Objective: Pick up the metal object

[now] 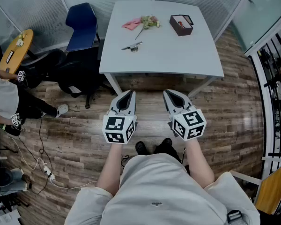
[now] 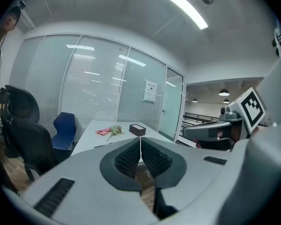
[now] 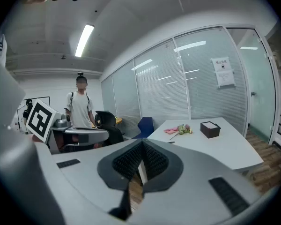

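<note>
A small metal object (image 1: pixel 132 46) lies on the white table (image 1: pixel 178 60), left of its middle. Both grippers hang over the wooden floor, short of the table's near edge. My left gripper (image 1: pixel 128 94) is shut and holds nothing. My right gripper (image 1: pixel 167 93) is also shut and empty. In the left gripper view the left gripper (image 2: pixel 140 142) has its jaws pressed together, with the table (image 2: pixel 91 137) far ahead. The right gripper (image 3: pixel 141 146) looks the same in the right gripper view, where the metal object (image 3: pixel 171 142) is a thin dark sliver on the table.
On the table's far side lie a pink cloth (image 1: pixel 131 24), a flower sprig (image 1: pixel 148 22) and a dark box (image 1: pixel 181 25). A blue chair (image 1: pixel 82 27) and a black office chair (image 1: pixel 77 71) stand left of the table. A person (image 1: pixel 4 95) stands at far left. Cables (image 1: pixel 42 165) trail on the floor.
</note>
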Available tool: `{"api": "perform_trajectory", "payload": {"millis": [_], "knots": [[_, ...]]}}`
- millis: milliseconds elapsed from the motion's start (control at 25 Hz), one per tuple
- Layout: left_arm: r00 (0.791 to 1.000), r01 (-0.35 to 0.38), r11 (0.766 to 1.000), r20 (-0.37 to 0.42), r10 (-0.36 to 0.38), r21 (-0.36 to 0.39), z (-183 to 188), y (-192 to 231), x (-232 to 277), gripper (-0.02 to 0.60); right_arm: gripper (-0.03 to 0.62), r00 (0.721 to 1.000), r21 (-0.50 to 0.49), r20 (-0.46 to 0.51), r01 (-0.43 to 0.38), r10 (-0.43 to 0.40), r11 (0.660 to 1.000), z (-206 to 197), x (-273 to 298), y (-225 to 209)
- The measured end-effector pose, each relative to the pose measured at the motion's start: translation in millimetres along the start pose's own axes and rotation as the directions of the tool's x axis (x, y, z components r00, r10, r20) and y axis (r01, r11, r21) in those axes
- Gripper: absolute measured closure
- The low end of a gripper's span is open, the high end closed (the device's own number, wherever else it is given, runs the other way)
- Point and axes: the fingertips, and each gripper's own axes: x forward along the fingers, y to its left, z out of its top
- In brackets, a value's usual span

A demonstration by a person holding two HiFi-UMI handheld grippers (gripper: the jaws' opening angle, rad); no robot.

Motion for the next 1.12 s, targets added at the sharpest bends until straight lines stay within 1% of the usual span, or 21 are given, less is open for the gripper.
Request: {"api": "perform_trajectory", "payload": {"millis": [320,440,560,640,880,1120], "knots": [[1.000,0.010,1.000,0.011,-0.010,0.008,-3,6,-10,0.560,0.591,1.000,-0.004,0.000,0.004,-0.004,1.000,-3,4,14],[1.000,0.005,1.000,0.008,-0.005,0.022,-2,7,-15,0.560,0.591,1.000,-0.007,0.008,0.001,-0.001,1.000,-4,5,19],[1.000,-0.004,1.000,0.004,0.004,0.028,-5,9,-22,0.560,0.588,0.999,-0.011,0.020,-0.035,0.036,0.999,-5,5,30],[1.000,-0.008,1.000,0.002,0.008,0.030,-7,12,-24,0.560,0.588,0.999,-0.018,0.020,-0.046,0.046,0.999,-5,6,35],[1.000,0.001,0.999,-0.014,-0.001,0.036,-18,11,-30,0.560,0.588,0.999,-0.009,-0.001,-0.037,0.037,0.999,-15,5,44],[0.999,0.004,1.000,-0.034,-0.003,0.025,-27,11,-27,0.558,0.586,0.999,0.004,-0.013,-0.033,0.033,0.999,-19,7,41]]}}
